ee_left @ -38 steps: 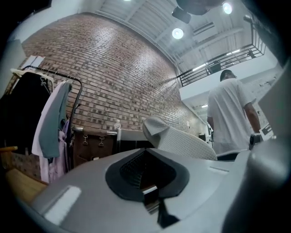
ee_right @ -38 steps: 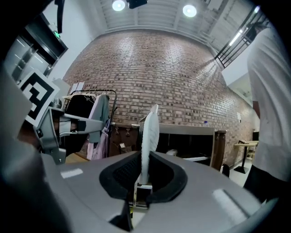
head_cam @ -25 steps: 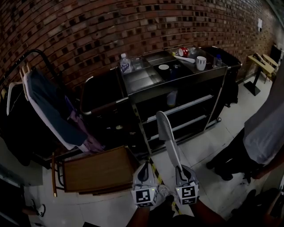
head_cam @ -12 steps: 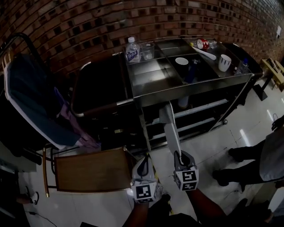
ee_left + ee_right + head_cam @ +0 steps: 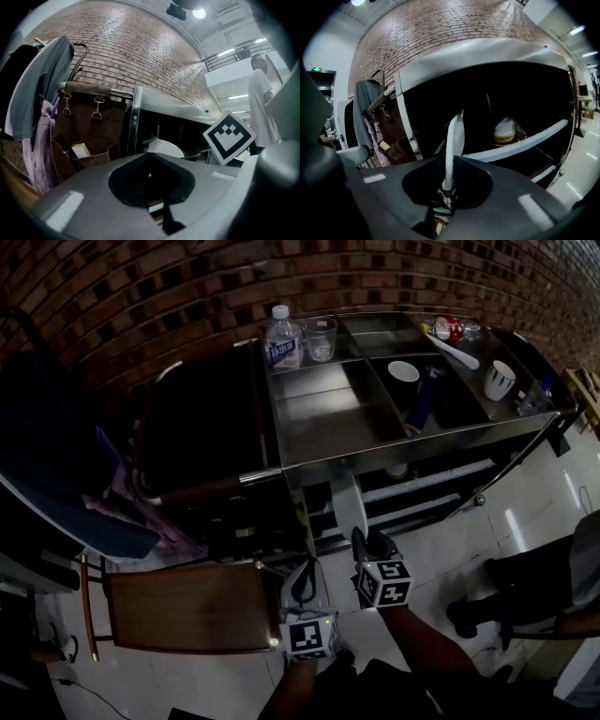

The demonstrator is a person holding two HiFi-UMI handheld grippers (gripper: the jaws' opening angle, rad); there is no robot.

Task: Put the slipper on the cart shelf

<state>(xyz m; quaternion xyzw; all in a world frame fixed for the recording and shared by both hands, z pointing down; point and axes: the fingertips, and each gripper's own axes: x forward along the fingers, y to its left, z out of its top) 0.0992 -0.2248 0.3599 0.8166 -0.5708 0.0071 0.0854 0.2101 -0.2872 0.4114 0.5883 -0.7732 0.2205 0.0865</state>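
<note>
My right gripper [image 5: 360, 540] is shut on the heel end of a white slipper [image 5: 347, 501], which points up and away toward the cart. In the right gripper view the slipper [image 5: 454, 138] stands edge-on between the jaws, its tip just in front of the dark shelf opening. The grey cart shelf [image 5: 520, 143] runs across below it, and a second pale slipper [image 5: 505, 130] lies on that shelf to the right. My left gripper [image 5: 302, 572] hangs just left of the right one, shut and holding nothing. In its own view the left gripper [image 5: 149, 176] faces the cart's side.
The steel cart top [image 5: 328, 418] carries a water bottle [image 5: 281, 338], a glass [image 5: 321, 337], a bowl [image 5: 404, 370] and a cup [image 5: 500, 379]. A dark bag [image 5: 202, 427] hangs at the cart's left. A wooden chair [image 5: 183, 606] and hanging clothes [image 5: 56, 474] stand left. A person's legs [image 5: 525, 587] are right.
The cart has come nearer and larger in the head view. My right gripper has carried the slipper forward, so its tip now reaches the cart's shelf opening. The left gripper stays alongside.
</note>
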